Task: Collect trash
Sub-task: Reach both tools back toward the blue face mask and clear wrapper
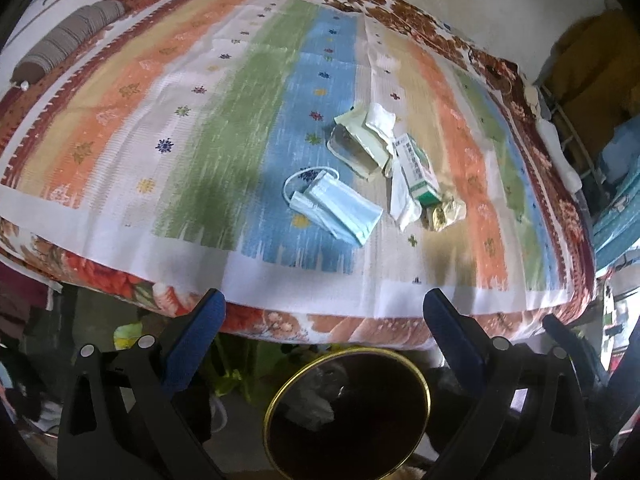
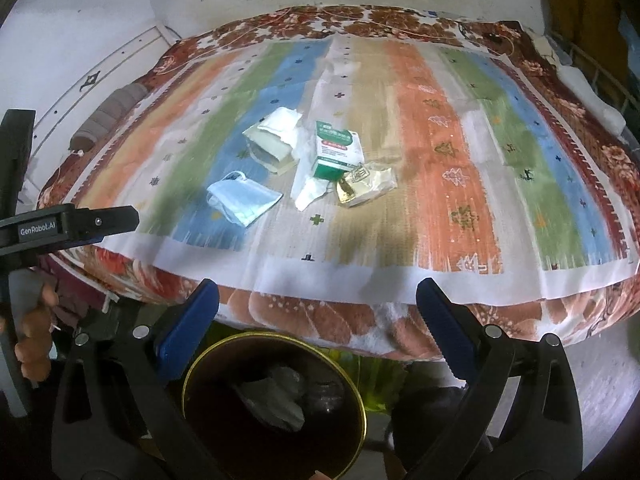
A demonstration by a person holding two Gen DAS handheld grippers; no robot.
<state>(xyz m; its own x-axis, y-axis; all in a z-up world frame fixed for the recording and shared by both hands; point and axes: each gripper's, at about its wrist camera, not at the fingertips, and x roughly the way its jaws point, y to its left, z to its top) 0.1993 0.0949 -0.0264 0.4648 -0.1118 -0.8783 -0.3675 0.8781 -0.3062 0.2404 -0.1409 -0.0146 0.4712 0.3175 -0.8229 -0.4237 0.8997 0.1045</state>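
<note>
Trash lies in a cluster on the striped cloth of the bed: a blue face mask, a pale torn pouch, a green and white box, a white wrapper and a gold foil wrapper. A dark bin with a gold rim stands on the floor below the bed edge and holds some crumpled trash. My left gripper and right gripper are both open and empty, hovering above the bin in front of the bed edge.
The bed has a floral blanket under the striped cloth. A grey bolster lies at the far left. White walls stand behind. A rack with blue items is at the right. The left gripper's body shows at the right view's left edge.
</note>
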